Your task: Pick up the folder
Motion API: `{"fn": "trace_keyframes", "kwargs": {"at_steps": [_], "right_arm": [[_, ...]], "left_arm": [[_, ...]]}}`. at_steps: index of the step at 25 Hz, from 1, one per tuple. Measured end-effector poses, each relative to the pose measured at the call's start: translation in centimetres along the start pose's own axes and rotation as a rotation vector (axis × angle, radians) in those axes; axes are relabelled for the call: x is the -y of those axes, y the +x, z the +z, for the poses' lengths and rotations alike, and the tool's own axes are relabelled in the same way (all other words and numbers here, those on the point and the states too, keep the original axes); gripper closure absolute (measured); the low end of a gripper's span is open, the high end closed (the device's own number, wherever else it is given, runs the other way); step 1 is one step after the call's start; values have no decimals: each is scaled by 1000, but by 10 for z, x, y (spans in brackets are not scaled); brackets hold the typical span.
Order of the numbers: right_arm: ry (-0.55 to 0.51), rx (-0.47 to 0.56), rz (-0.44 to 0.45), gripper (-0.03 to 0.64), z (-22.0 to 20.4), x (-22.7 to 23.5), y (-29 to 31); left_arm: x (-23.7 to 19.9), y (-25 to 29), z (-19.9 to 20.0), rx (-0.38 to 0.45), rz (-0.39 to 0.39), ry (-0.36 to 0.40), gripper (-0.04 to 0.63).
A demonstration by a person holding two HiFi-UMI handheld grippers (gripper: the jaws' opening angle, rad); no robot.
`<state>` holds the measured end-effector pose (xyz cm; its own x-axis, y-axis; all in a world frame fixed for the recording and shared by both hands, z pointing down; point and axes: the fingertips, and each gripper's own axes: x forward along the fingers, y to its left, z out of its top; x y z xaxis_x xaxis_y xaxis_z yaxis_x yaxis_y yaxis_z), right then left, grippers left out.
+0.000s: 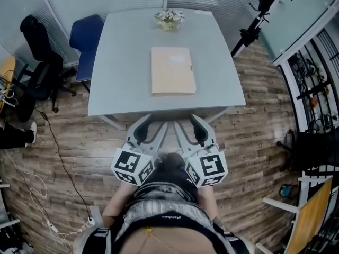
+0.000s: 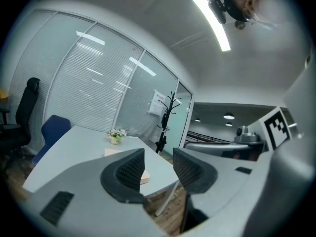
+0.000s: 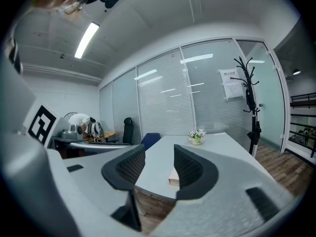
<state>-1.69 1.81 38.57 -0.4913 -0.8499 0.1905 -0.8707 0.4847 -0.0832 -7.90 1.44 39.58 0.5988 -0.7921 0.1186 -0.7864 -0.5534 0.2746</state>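
Flat around the middle of the grey table (image 1: 127, 62): tan folder (image 1: 173, 71). Mostly hidden behind a jaw in the left gripper view; only a corner visible in the right gripper view. At the far edge, a flower pot (image 1: 169, 20). Short of the near edge, left gripper (image 1: 152, 127) and right gripper (image 1: 189, 127), jaws apart, empty. Left of the table, a blue chair (image 1: 85, 38); far right, a coat stand (image 1: 259, 15).

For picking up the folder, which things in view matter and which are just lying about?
Part of the job: folder, lying flat on the table; left tongs and right tongs, both open and empty, short of the table.

Just lying about: flower pot, blue chair, black office chair, coat stand.
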Motion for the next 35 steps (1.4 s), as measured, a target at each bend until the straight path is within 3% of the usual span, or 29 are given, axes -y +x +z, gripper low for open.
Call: {"fn": "trace_keyframes", "kwargs": {"at_steps": [10,24,35], "right_arm": [[2,-12,26,436,4,27,42],[12,1,68,436,39,105,140],[0,-31,123,436,45,163,196]], "left_arm": [[-20,42,5,-1,16,11,439],[-72,157,46,2,44,4,439],[-96,233,55,-7,100,-5,439]]}}
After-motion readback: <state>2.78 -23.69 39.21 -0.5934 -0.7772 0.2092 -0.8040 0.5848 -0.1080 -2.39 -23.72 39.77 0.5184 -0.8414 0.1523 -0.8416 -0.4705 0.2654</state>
